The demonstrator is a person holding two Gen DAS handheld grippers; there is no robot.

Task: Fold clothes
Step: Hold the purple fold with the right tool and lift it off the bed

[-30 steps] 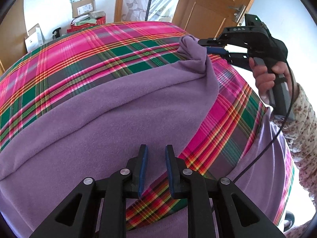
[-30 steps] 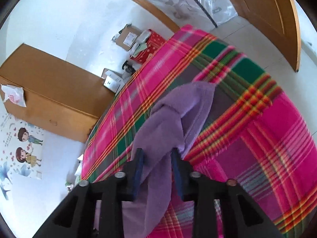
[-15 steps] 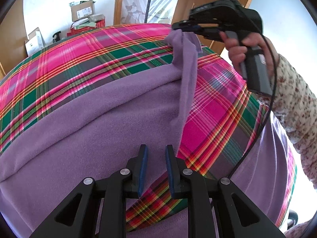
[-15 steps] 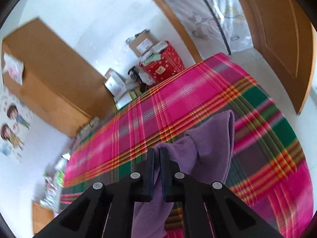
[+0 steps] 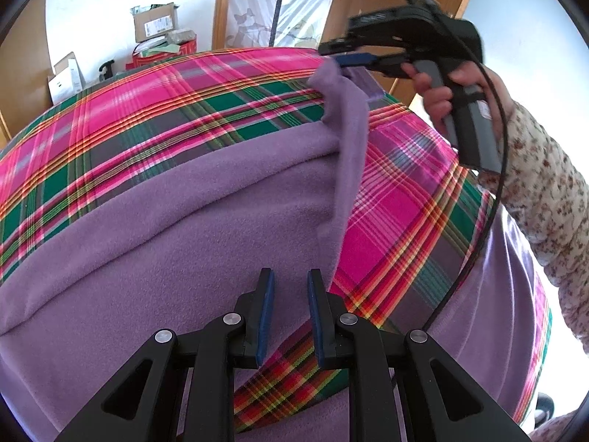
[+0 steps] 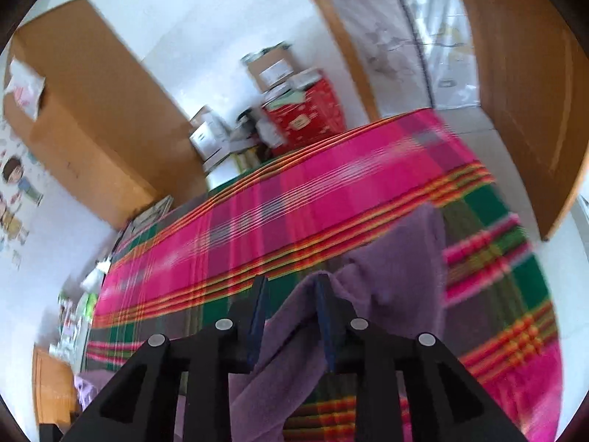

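A purple fleece garment (image 5: 184, 239) lies spread over a pink and green plaid bedspread (image 5: 147, 110). My left gripper (image 5: 291, 276) hovers low over its near part, open, with nothing between the pads. At the far right a hand (image 5: 441, 88) holds my right gripper (image 5: 337, 57), which has a corner of the garment (image 5: 346, 110) lifted off the bed. In the right wrist view my right gripper (image 6: 291, 283) is opening its jaws. The purple garment (image 6: 397, 280) still lies between them, draped against the right finger, and the left pad stands apart from it.
Cardboard boxes (image 5: 156, 24) and a red box (image 6: 305, 118) crowd the floor beyond the bed's far edge. A wooden wardrobe (image 6: 92, 121) stands at the left, a wooden door (image 6: 522, 92) at the right. A floral sleeve (image 5: 545, 191) and a black cable reach in at the right.
My right gripper closed on the garment's corner, lifted it up and further across the bed, rolled, and its jaws have now parted. My left gripper stayed where it was.
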